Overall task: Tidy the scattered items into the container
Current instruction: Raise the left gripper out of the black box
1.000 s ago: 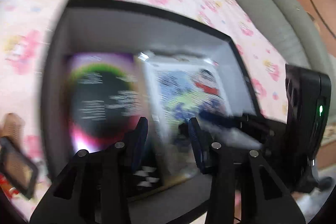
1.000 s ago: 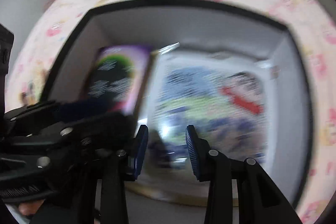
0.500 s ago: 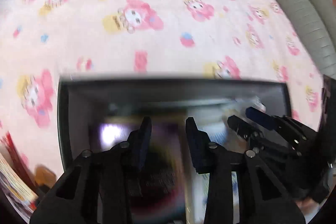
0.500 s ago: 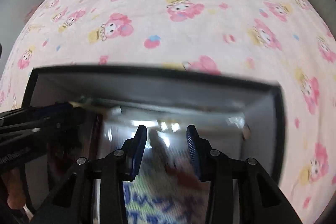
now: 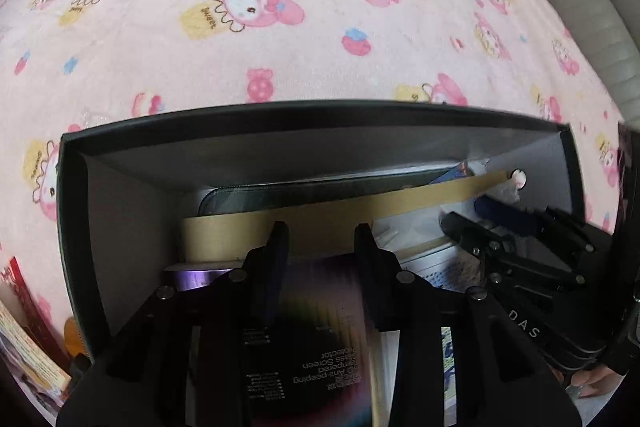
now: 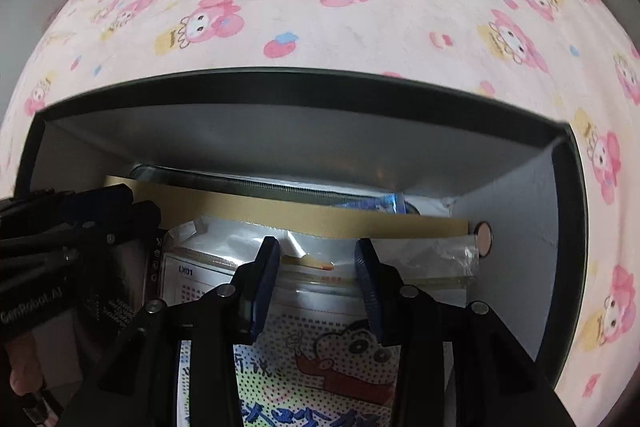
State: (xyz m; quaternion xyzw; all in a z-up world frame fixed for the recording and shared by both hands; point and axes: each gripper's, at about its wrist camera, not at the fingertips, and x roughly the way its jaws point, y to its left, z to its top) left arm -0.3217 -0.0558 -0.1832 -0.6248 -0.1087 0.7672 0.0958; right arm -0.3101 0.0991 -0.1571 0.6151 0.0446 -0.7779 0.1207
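Both claws pointing down into box (image 5: 72, 187) on the bed (image 5: 280, 59). Left claw (image 5: 320, 239) narrowly parted over purple pack (image 5: 320, 307), right claw (image 6: 316, 255) same over cartoon bag (image 6: 320, 347); can't tell if gripping.

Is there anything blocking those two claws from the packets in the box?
Nothing visible does: the left gripper hangs over the screen protector box, the right gripper over the cartoon packet.

The box (image 5: 72, 211) sits on the bed (image 5: 320, 27), open beneath my jaws. Under my left jaws lies the screen protector pack (image 5: 320, 355); under my right jaws, just beside it, the cartoon pouch (image 6: 320, 359). Beyond both jaws a cardboard sheet (image 6: 320, 217) leans, a zipped case (image 5: 320, 189) behind it.
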